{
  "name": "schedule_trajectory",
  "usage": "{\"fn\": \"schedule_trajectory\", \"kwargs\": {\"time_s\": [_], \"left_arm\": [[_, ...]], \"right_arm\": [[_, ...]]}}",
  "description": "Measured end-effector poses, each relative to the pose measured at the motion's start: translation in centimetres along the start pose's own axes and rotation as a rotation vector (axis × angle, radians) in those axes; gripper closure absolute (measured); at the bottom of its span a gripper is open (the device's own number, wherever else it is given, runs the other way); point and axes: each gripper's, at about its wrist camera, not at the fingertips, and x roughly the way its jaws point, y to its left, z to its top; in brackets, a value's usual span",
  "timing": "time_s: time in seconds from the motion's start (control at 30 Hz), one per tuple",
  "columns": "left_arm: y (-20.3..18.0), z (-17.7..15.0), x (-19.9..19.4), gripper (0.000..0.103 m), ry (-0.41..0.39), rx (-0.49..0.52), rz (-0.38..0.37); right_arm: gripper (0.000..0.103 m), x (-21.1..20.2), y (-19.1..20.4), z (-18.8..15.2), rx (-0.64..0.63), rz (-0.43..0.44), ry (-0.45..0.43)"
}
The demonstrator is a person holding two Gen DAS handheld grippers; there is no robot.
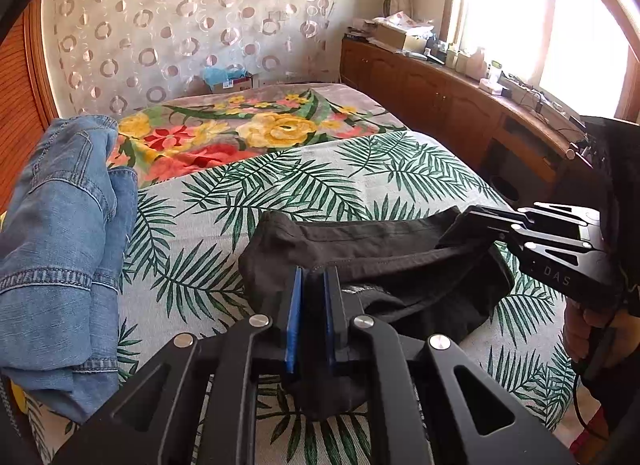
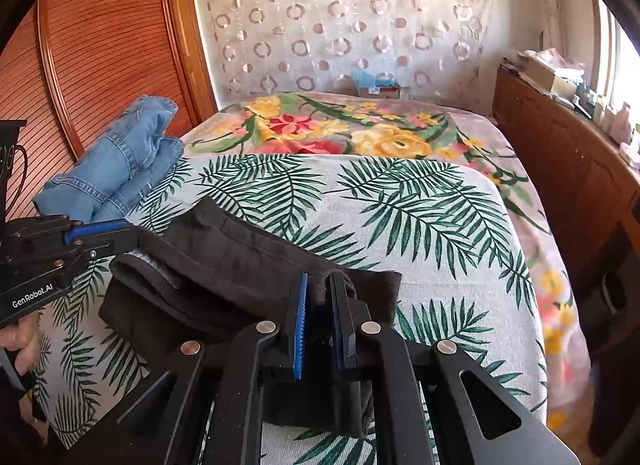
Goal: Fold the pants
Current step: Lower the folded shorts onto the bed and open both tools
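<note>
Black pants [image 2: 240,265] bunched on bed

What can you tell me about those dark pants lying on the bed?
The black pants look like soft, matte cotton, bunched into a rough folded strip across the palm-leaf sheet. A stitched hem shows. The left gripper pinches one end, the right gripper the other. The folded jeans lie apart, not touching.

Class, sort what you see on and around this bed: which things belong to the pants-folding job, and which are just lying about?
In the job: black pants; left gripper; right gripper.

Lying about: blue jeans; floral blanket; cardboard box; sideboard clutter.
</note>
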Motion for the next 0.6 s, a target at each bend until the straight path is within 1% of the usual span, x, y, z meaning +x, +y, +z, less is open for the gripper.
{"fn": "schedule_trajectory", "kwargs": {"time_s": [0.1,0.13,0.17,0.2,0.3,0.33,0.4,0.47,0.5,0.53,0.57,0.6], "left_arm": [[0.0,0.0,-0.5,0.088,-0.003,-0.006,-0.013],[0.1,0.0,-0.8,0.086,-0.008,-0.007,-0.011],[0.1,0.0,-0.9,0.082,-0.009,-0.005,-0.007],[0.1,-0.1,-1.0,0.080,-0.009,-0.002,-0.004],[-0.1,-0.3,-1.3,0.067,-0.014,0.013,-0.012],[-0.1,-0.5,-1.5,0.060,-0.017,0.017,-0.014],[-0.3,-0.8,-1.5,0.059,-0.018,0.025,-0.013],[-0.3,-1.2,-1.1,0.054,-0.005,0.031,-0.012],[-0.2,-1.4,-0.9,0.049,0.001,0.030,-0.013],[-0.1,-1.8,-0.6,0.041,0.011,0.026,-0.017],[0.1,-2.1,-0.2,0.030,0.020,0.022,-0.021],[0.2,-2.3,0.0,0.025,0.027,0.018,-0.022]], "right_arm": [[0.090,-0.7,-0.3,-0.1,0.005,-0.015,-0.021],[0.087,-1.0,-0.3,-0.1,0.006,-0.016,-0.032],[0.084,-1.3,-0.4,-0.1,0.007,-0.020,-0.041],[0.083,-1.7,-0.4,-0.1,0.007,-0.025,-0.051],[0.078,-2.3,-0.4,-0.8,-0.010,-0.039,-0.071],[0.075,-2.6,-0.4,-1.1,-0.018,-0.046,-0.074],[0.071,-3.0,-0.4,-1.9,-0.023,-0.041,-0.074],[0.068,-3.0,-0.6,-2.6,-0.023,-0.037,-0.061],[0.067,-3.0,-0.7,-2.9,-0.025,-0.042,-0.052],[0.067,-3.0,-0.9,-3.3,-0.028,-0.045,-0.044],[0.066,-3.1,-1.0,-3.6,-0.030,-0.045,-0.036],[0.066,-3.1,-1.1,-4.0,-0.028,-0.043,-0.027]]}}
